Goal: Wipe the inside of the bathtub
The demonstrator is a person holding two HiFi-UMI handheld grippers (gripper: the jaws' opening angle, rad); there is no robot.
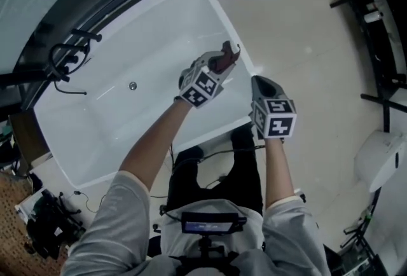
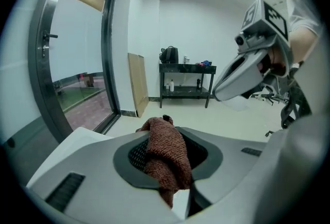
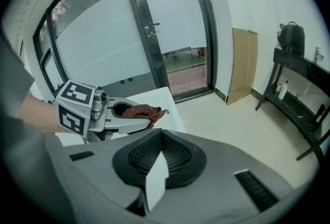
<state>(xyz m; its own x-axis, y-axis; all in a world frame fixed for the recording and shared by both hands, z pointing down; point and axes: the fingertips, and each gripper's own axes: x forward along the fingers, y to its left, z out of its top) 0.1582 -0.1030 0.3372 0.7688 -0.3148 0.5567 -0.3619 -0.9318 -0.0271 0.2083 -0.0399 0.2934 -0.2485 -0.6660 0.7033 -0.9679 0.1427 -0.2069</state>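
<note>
The white bathtub [image 1: 95, 135] lies ahead and to the left of me in the head view. My left gripper [image 1: 227, 57] hovers over the tub's near right corner, shut on a rust-brown cloth [image 1: 224, 61]. In the left gripper view the cloth [image 2: 164, 158] hangs bunched between the jaws. My right gripper [image 1: 260, 82] is just outside the tub rim over the floor, jaws shut with nothing in them. In the right gripper view, the left gripper [image 3: 147, 121] and its cloth [image 3: 142, 111] show above the tub corner [image 3: 167, 101].
The tub has a drain [image 1: 132, 85] in its floor and a black tap fitting [image 1: 68, 57] at its far end. Glass doors [image 3: 154, 37] stand beyond it. A black shelf table [image 2: 186, 81] and a cardboard sheet [image 2: 137, 83] stand at the wall. Cables [image 1: 216, 154] trail by my feet.
</note>
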